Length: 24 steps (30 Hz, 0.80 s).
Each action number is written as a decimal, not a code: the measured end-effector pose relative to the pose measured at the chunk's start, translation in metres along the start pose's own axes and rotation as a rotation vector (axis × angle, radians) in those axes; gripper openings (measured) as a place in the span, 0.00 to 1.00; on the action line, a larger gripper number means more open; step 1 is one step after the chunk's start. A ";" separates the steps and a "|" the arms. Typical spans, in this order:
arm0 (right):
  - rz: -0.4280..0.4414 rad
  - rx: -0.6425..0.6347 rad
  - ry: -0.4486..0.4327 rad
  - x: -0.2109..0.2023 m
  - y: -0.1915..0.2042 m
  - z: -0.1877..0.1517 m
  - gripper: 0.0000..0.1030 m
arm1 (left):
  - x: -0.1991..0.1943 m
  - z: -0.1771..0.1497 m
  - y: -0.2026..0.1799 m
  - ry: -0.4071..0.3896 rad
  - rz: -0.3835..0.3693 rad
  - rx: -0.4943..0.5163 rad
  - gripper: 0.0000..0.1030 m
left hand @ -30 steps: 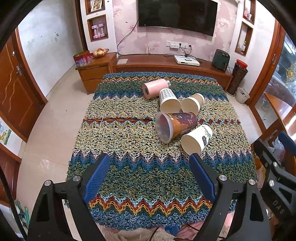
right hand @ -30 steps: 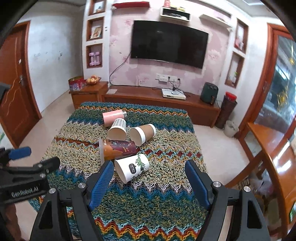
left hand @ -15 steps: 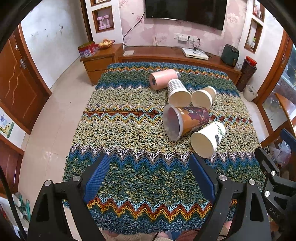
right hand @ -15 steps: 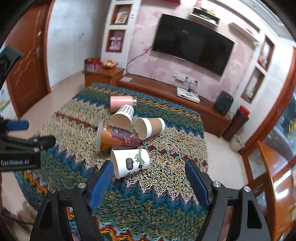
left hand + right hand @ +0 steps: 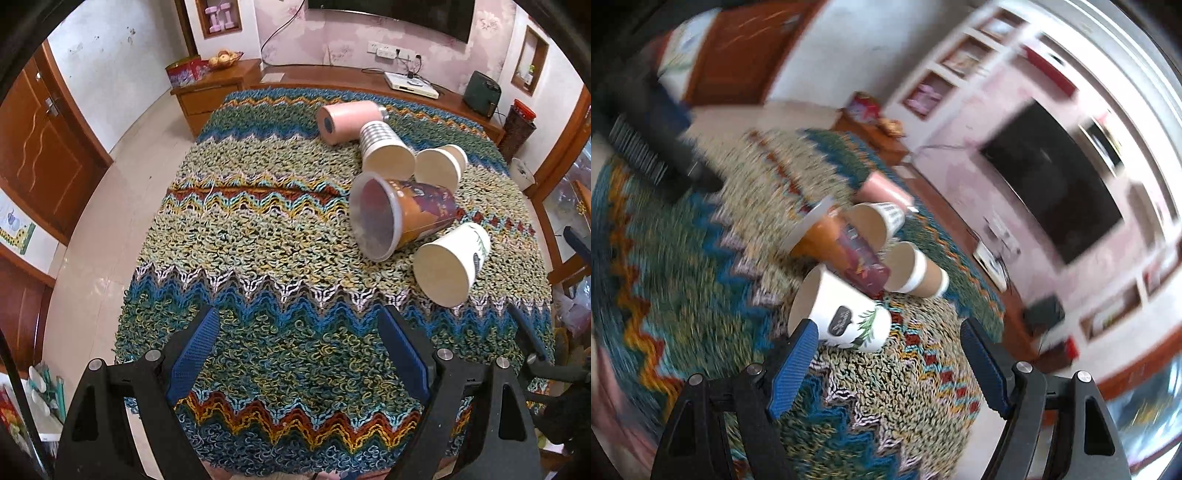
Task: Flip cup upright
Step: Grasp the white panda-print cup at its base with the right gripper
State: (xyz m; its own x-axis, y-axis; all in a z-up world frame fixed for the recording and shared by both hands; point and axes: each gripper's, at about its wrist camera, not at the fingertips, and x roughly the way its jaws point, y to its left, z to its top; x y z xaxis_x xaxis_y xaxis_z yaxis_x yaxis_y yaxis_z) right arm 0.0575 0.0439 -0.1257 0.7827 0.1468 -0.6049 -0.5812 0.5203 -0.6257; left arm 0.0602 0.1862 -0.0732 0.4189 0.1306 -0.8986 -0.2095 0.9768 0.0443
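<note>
white cup [image 5: 846, 314] lies sideways just ahead of right claw [image 5: 886, 365].

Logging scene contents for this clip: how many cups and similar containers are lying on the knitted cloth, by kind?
Paper cups: 3, namely white cup with leaf print, striped cup, brown cup
Clear-lidded orange cup: 1
Pink bottle: 1
Total: 5, all on their sides
</note>
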 end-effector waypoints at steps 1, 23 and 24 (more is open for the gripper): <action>0.001 -0.054 -0.004 0.005 0.006 -0.001 0.78 | 0.002 0.000 0.001 0.004 0.002 -0.003 0.87; 0.042 -0.651 -0.022 0.085 0.055 -0.013 0.66 | 0.050 0.009 0.018 0.092 0.049 -0.041 0.87; 0.047 -0.656 -0.023 0.088 0.055 -0.011 0.65 | 0.051 0.009 0.019 0.095 0.049 -0.042 0.87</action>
State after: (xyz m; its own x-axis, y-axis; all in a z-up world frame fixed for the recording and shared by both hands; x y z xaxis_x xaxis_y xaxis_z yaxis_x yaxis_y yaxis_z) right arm 0.0917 0.0761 -0.2191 0.7537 0.1786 -0.6324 -0.6242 -0.1065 -0.7740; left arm 0.0859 0.2128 -0.1146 0.3218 0.1598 -0.9332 -0.2651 0.9614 0.0732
